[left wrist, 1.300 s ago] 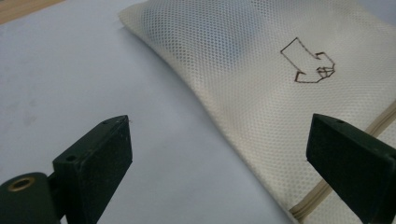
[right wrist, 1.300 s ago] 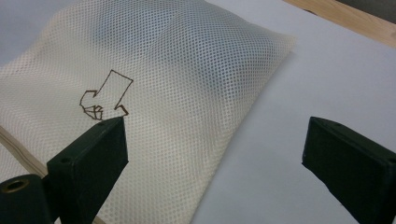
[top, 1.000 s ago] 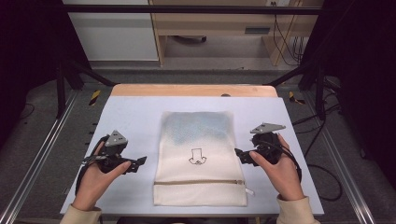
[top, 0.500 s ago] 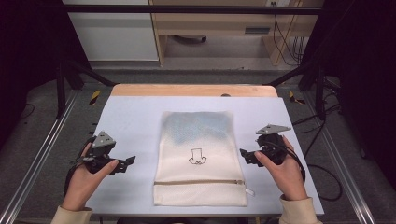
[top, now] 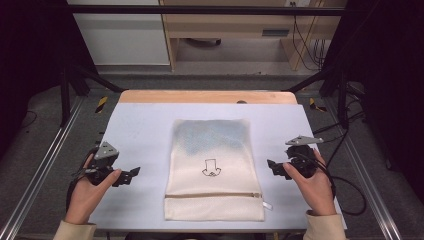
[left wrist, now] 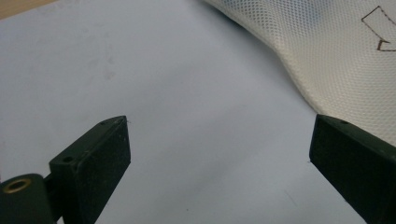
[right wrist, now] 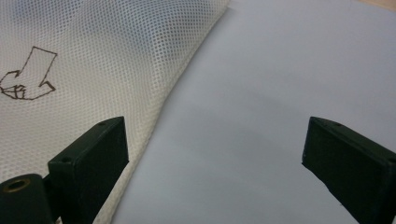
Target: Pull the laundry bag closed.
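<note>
Mesh bag (top: 214, 170) mid-table (top: 140, 125) (tools either side)

Beige sleeve cuffs (top: 75, 230) at both wrists. Black left gripper (top: 131, 174) and right gripper (top: 272, 166), each topped by a grey three-cornered plate (top: 106, 149); black cable (top: 350, 192) trailing; brass-ringed screw hole (left wrist: 17, 185) beside blocky jaws.
</note>
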{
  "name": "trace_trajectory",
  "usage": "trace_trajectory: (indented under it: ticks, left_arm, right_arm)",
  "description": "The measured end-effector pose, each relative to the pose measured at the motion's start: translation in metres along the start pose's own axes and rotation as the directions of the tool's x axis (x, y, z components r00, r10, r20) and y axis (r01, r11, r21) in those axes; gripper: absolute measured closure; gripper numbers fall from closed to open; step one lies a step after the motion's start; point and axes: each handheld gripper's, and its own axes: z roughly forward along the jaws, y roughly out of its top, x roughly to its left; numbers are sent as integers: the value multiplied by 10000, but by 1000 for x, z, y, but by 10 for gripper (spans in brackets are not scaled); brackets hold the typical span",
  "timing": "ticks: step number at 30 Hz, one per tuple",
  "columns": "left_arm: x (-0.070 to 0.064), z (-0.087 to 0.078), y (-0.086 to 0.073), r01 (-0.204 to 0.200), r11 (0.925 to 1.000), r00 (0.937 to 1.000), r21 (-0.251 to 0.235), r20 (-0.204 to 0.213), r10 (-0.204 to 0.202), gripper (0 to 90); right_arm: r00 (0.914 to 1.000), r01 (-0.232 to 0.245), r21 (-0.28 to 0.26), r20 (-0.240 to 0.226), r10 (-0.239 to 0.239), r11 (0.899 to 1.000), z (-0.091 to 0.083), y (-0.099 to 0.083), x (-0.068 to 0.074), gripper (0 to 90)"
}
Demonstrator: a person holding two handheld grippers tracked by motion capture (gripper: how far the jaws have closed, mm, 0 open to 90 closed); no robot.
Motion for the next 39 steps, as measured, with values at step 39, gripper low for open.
trace_trajectory:
  ticks: [39]
  left_arm:
    - [37,11,-41,273,9996,9957,35,-887,-269,68]
  right_arm:
    - [9936,-1073,327,388,1060,9937,14,-69,-30,63]
